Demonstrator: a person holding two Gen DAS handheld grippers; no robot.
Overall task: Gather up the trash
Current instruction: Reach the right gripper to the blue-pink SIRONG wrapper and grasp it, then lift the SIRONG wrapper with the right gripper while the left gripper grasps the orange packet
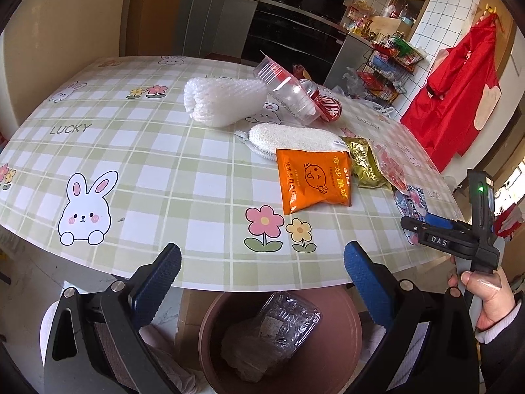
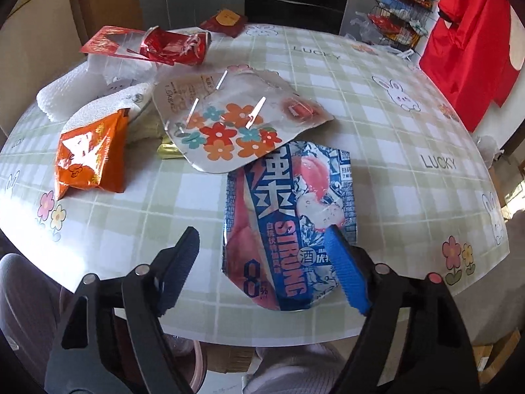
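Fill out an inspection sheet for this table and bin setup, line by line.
Surface: round table under a green checked cloth with rabbits and flowers.
Job's things: flattened blue can, orange packet, gold packet, flowered film lid, crushed red can, clear plastic container, white foam net.
Clutter: white sponge.
Bin: brown bin below the table edge, clear wrappers inside.
Grippers: left claw open, empty; right claw open, astride the blue can, pads not pressing.
Cables: nothing seen.
Surroundings: stove, wire rack, red garment.

Red apron [image 1: 454, 98] hangs on tiled wall; wire rack [image 1: 388, 65] beside black oven [image 1: 295, 39]
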